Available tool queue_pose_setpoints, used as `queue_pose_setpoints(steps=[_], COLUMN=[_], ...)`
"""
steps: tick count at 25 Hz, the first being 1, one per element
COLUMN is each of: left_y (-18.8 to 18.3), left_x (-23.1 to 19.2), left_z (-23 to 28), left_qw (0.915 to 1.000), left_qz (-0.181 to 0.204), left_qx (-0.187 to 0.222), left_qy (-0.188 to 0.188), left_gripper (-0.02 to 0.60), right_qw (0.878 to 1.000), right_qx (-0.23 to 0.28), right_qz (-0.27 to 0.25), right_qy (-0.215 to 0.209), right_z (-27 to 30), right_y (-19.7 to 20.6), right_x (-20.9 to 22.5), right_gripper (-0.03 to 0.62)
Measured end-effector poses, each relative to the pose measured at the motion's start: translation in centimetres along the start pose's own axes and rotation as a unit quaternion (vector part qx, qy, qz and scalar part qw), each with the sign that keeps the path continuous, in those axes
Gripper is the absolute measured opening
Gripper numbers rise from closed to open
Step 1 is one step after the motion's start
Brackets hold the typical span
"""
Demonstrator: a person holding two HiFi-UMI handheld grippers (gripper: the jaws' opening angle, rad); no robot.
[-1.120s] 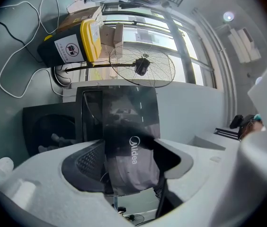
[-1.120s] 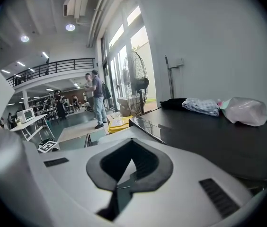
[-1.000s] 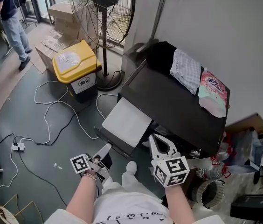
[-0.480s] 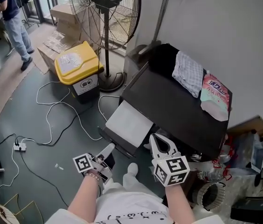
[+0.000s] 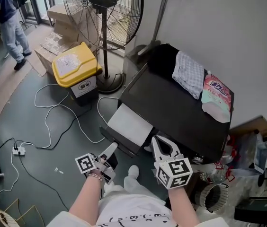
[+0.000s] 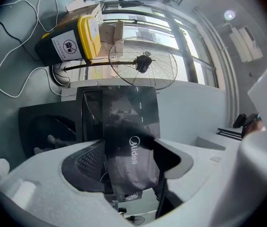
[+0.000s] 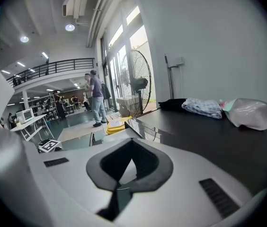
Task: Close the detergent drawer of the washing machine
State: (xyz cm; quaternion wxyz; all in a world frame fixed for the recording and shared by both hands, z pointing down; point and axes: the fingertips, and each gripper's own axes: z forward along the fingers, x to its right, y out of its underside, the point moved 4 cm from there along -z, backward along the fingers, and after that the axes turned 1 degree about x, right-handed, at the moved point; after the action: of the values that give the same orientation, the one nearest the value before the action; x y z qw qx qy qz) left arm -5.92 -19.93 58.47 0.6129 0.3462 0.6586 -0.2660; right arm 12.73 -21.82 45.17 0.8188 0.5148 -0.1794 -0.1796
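Left gripper (image 5: 111, 149) nudged toward washing machine (image 5: 181, 112); drawer (image 5: 129, 124) juts out open; left fingers (image 6: 84, 167) apart, right gripper (image 5: 158, 140) fingers together.

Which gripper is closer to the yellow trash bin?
Left. The left gripper is below and a little right of the yellow trash bin in the head view. The right gripper is farther right, at the front of the washing machine.

Soft daylight fills the head view, faint shadows on the floor (image 5: 34, 145). Gripper views bulge, corners black. Windows (image 6: 124, 30) blow out behind the fan (image 6: 143, 63); washing machine (image 6: 131, 126) front mirrors them; ceiling lamps (image 7: 69, 27) glare.
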Motion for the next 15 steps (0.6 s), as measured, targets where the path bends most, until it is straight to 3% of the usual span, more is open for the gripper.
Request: queue_pose_setpoints(steps=[15], left_y=[-0.7], left_x=[-0.4], left_z=[4.0], left_qw=[1.0], left_qz=[-0.001], left_qx=[0.008], left_qy=[-0.002], left_gripper=[0.305], right_qw=[1.0], right_qx=[-0.002], right_qz=[-0.002], right_qy=[0.004], right_z=[0.1], right_y=[-0.2], right_x=[1.3], right_gripper=[-0.011])
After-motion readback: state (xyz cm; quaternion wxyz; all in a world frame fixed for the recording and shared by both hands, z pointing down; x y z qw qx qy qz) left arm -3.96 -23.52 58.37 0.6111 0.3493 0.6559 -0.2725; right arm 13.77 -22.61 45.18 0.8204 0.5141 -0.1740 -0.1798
